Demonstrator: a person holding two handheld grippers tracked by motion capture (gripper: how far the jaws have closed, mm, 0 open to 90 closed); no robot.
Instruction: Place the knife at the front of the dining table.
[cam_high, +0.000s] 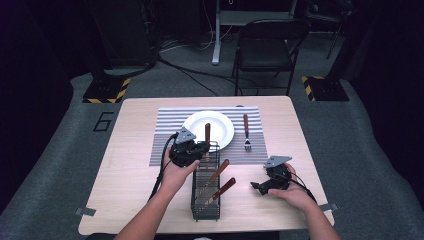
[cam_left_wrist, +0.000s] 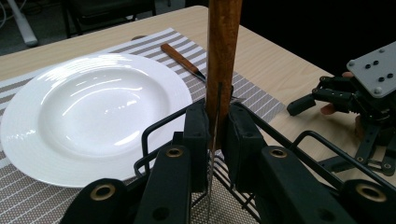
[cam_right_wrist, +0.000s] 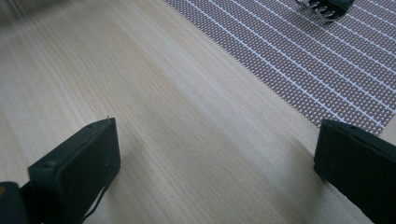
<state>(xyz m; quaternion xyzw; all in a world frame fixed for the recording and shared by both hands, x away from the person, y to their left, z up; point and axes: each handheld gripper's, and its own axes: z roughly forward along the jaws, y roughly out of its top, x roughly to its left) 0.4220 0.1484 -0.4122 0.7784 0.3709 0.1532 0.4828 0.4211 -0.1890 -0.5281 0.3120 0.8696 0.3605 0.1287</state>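
wooden table, striped placemat, wire basket

The bench is pale, light-wood toned with a fine straight grain. On it, toward 12 o'clock, lies a placemat striped in grey and white; in the right gripper view its weave reads as brownish-grey dots crossed by thin white lines. The plate is plain glossy white. The fork, at 1 o'clock, has a reddish-brown wooden handle and silvery tines. The wire basket is black, and the two knives in it have warm brown handles. The upright handle is orange-brown wood. The left gripper and the right gripper are black, each with a grey plate.
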